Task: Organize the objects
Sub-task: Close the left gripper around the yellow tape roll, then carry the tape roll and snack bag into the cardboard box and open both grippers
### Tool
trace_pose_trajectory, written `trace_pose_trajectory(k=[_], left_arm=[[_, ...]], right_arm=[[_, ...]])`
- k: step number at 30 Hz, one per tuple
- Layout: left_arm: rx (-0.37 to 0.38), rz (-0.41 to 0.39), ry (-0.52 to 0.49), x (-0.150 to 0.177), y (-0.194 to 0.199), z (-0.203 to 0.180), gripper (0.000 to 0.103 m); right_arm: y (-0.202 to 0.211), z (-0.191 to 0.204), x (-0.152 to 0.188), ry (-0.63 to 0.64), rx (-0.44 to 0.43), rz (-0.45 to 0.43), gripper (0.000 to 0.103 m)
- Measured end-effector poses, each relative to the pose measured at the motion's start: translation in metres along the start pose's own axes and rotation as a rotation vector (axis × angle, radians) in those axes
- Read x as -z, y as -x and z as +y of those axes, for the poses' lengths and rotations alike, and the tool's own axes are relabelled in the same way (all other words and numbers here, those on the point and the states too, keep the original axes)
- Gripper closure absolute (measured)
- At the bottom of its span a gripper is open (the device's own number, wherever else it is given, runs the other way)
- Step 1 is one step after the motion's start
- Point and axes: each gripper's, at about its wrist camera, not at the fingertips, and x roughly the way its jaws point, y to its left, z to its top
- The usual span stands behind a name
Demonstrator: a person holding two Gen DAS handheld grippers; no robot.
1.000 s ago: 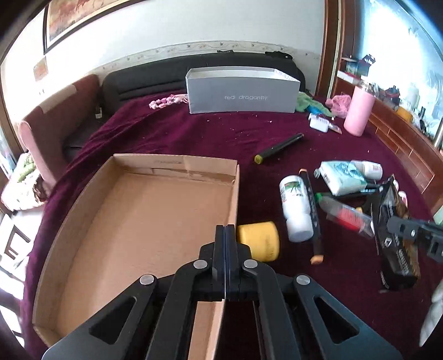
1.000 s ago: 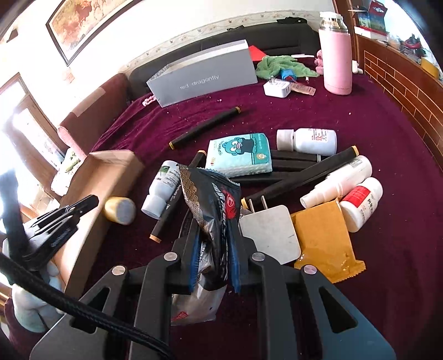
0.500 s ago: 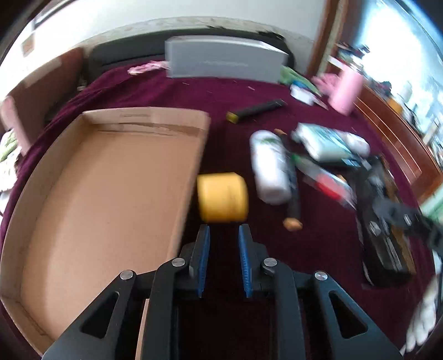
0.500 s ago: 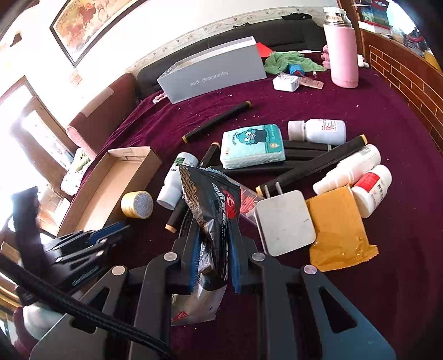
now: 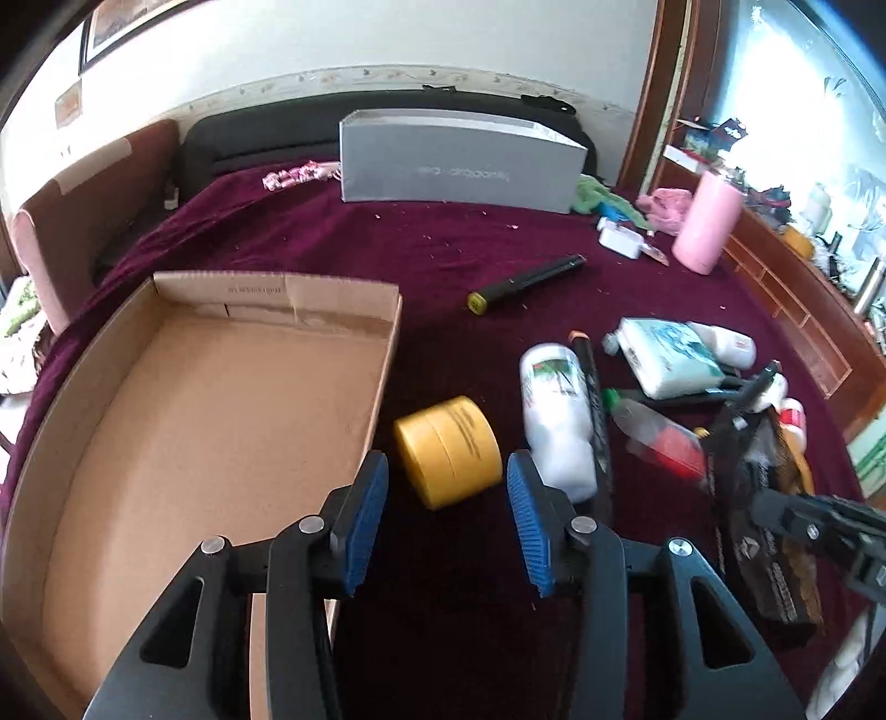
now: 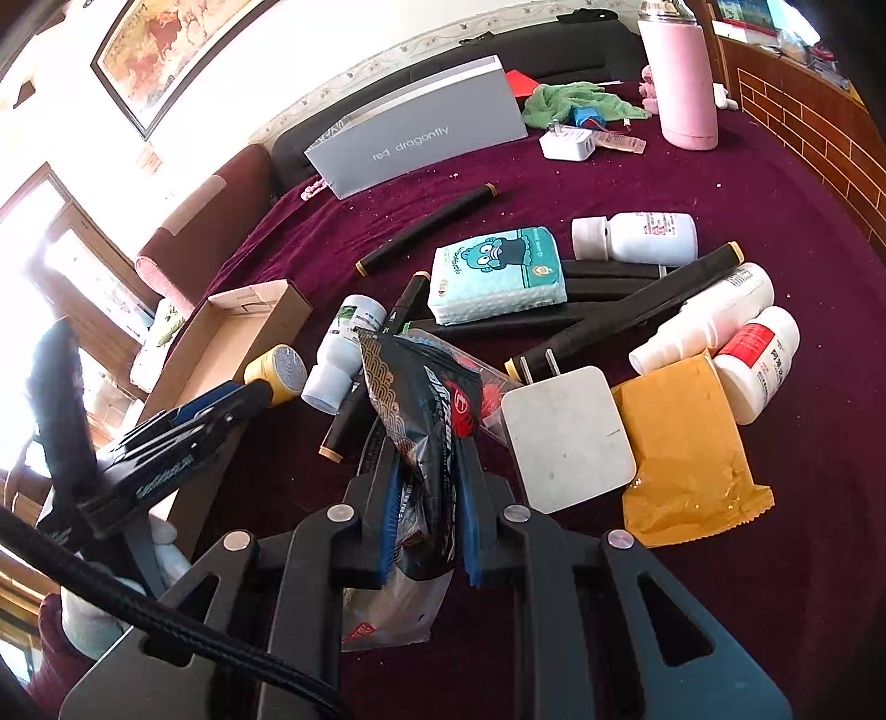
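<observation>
We work over a counter draped in deep maroon velvet-like cloth, specked w/ pale crumbs; a framed picture hangs on the white wall behind, a dark padded bench along the back edge.

Landmark: the shallow cardboard tray, matte brown, open-topped, bare inside. Behind it stands a smooth grey box. Just right of the tray's wall lies a yellow round jar on its side, short cylinder, glossy. Further right, a white plastic bottle touching a black marker, then a soft tissue pack. Well right of the tray, far corner: a pink flask, upright.

Our left claw tilts downward, blue ribbed pads apart, jaws having just been opening; the jar sits between the tips, pads not pressing it as far as we see.

Our right claw, also angled down, is clenched on a crinkly black foil snack packet, standing up between its pads. Beside the packet: flat white plug adapter, orange sachet.
</observation>
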Motion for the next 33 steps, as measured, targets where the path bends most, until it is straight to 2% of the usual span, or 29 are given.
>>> trace_pose_trajectory(k=[6, 7, 8, 12, 15, 21, 25, 29, 33], left_arm=[[-0.111, 0.007, -0.047, -0.011, -0.018, -0.017, 0.064], [-0.110, 0.012, -0.064, -0.009, -0.020, -0.021, 0.066], [-0.094, 0.031, -0.070, -0.007, -0.022, -0.023, 0.076], [-0.002, 0.042, -0.040, 0.001, -0.015, -0.017, 0.076], [0.036, 0.012, -0.014, 0.005, 0.005, -0.008, 0.076], [0.110, -0.058, 0.056, -0.001, 0.060, 0.023, 0.076], [0.103, -0.077, 0.078, -0.016, 0.083, 0.053, 0.076], [0.041, -0.078, 0.085, -0.035, 0.080, 0.086, 0.076], [0.035, -0.042, 0.112, -0.054, 0.054, 0.117, 0.076]], right_arm=[[-0.001, -0.001, 0.000, -0.008, -0.009, -0.004, 0.087], [-0.001, -0.001, 0.000, -0.010, -0.008, -0.004, 0.087], [0.000, -0.001, 0.000, -0.011, -0.008, -0.005, 0.087], [0.001, 0.003, 0.001, 0.000, 0.002, -0.005, 0.087], [0.008, 0.006, 0.000, 0.005, -0.006, -0.018, 0.087], [0.023, 0.024, -0.005, 0.026, -0.041, -0.038, 0.087], [0.025, 0.048, -0.019, 0.035, -0.110, -0.022, 0.087], [0.018, 0.085, -0.039, 0.048, -0.190, 0.003, 0.087], [-0.007, 0.122, -0.062, 0.050, -0.232, 0.036, 0.087]])
